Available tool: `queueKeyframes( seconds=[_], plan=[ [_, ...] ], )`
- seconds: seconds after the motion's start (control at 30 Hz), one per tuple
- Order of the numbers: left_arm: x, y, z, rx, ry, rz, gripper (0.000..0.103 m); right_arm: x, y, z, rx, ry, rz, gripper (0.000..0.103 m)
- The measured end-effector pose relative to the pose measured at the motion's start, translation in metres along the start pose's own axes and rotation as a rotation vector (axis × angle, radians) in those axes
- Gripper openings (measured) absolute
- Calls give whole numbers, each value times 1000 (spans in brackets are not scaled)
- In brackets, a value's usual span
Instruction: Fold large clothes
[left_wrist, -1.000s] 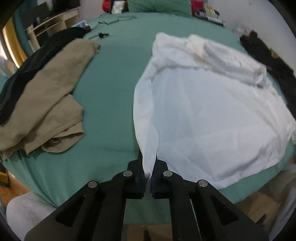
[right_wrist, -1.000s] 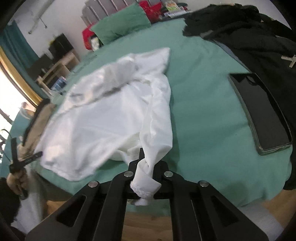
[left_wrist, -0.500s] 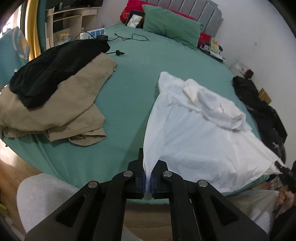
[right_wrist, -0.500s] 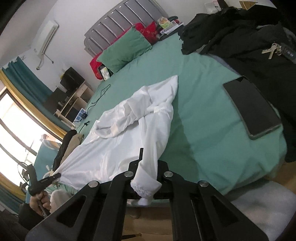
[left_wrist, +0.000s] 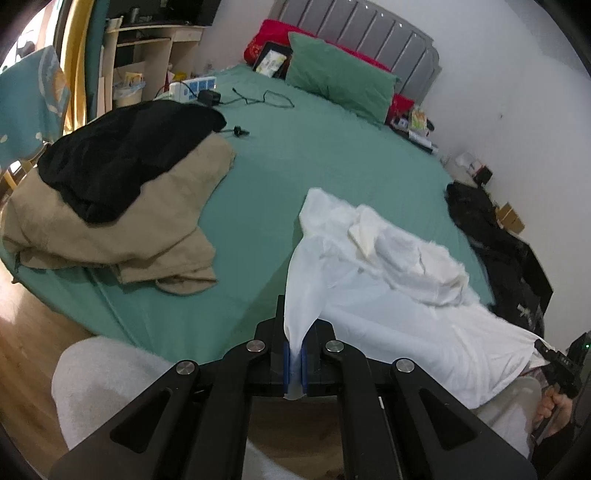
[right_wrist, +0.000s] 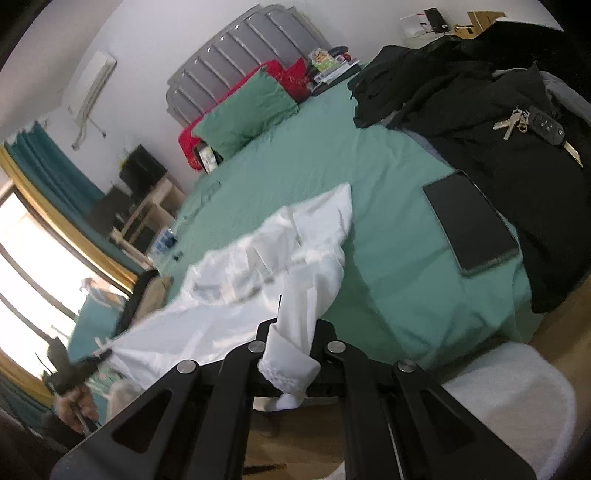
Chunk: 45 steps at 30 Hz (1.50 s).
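A wide bed covered in a green fitted sheet (left_wrist: 317, 155) fills both views, with a grey ribbed headboard (left_wrist: 369, 37) at twelve o'clock. On it, from centre toward four o'clock in the left wrist view, lies a large white long-sleeved shirt (left_wrist: 399, 295), its upper part bunched in loose folds and its lower edge hanging over the near side of the bed. A heap of tan fabric (left_wrist: 155, 229) topped by a black garment (left_wrist: 122, 162) sits at nine o'clock, well apart from the shirt. A pile of black clothing (right_wrist: 498, 122) lies at two o'clock in the right wrist view, with a bunch of keys (right_wrist: 517, 120) on top and a flat dark tablet (right_wrist: 471, 225) just beside it. A green pillow (left_wrist: 340, 86) rests near the headboard. The left gripper (left_wrist: 294, 363) is clamped on a corner of the shirt's hem at six o'clock. The right gripper (right_wrist: 290, 365) is clamped on the shirt's sleeve just above the cuff.
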<state>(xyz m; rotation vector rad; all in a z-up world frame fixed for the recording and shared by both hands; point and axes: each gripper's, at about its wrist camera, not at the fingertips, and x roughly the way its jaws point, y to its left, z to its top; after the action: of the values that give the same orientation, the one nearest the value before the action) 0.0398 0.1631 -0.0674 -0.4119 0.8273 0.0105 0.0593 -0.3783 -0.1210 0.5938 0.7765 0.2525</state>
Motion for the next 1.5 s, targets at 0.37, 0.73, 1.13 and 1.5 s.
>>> queueKeyframes(
  seconds=[0.37,0.73,1.13,1.5],
  plan=[
    [43,-19,60,-27,-65,-36,5,49,4,76,-26,-95,-79,5],
    [131,-42,127,-38,-52,-3,5,130,-13,145,-49,-58,-108,5],
    [262,-28,153,-92,126,135,7,234,-40,164,-68,71,-233,6],
    [223,-54,136,61,1,192,60,196,-14,151,-235,-98,-475,72]
  ],
)
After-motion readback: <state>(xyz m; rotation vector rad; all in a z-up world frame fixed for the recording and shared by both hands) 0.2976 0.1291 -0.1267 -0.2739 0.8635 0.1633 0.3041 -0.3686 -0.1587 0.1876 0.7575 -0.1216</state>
